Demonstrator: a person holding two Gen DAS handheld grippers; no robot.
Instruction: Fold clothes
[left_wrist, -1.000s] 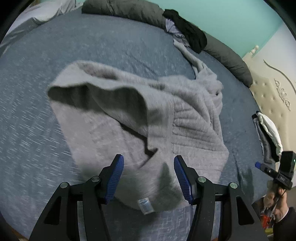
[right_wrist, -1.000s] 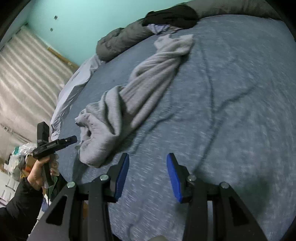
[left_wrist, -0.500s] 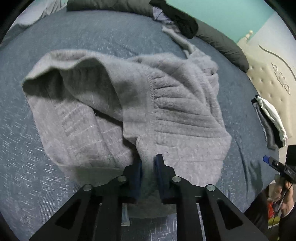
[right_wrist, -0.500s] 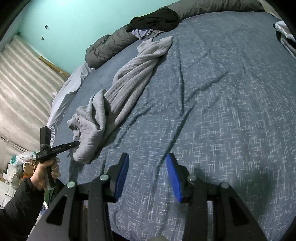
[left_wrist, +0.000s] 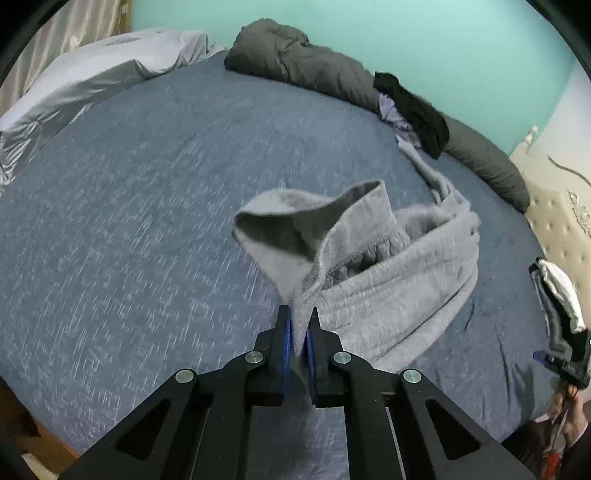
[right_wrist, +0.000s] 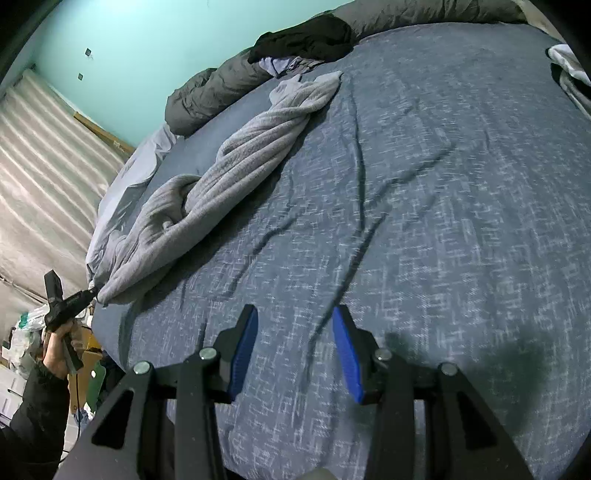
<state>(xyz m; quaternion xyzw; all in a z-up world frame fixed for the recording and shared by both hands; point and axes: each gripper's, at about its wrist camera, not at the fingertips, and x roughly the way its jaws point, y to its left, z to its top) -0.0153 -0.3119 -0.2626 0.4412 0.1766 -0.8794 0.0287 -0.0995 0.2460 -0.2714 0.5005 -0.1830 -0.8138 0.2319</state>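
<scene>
A light grey fleece garment (left_wrist: 388, 280) lies bunched on the blue bed sheet (left_wrist: 129, 221). My left gripper (left_wrist: 299, 317) is shut on its near edge and holds that edge lifted off the bed, so a flap hangs open toward the left. In the right wrist view the same garment (right_wrist: 221, 177) stretches as a long roll from the far pillows to the bed's left edge, where the left gripper (right_wrist: 90, 293) pinches its end. My right gripper (right_wrist: 295, 325) is open above bare sheet, well to the right of the garment, with nothing between its fingers.
Dark grey pillows (left_wrist: 306, 66) line the far side, with a black garment (left_wrist: 417, 110) draped on them. A pale quilt (left_wrist: 92, 70) lies at the far left. Folded clothes (left_wrist: 557, 295) sit at the right edge by the cream headboard (left_wrist: 554, 206). A person's hand (right_wrist: 59, 347) holds the left gripper.
My left gripper went from open over the garment to shut on its edge, then pulled back and up, dragging the cloth into a long roll. The right gripper stayed open, drifting slightly.
</scene>
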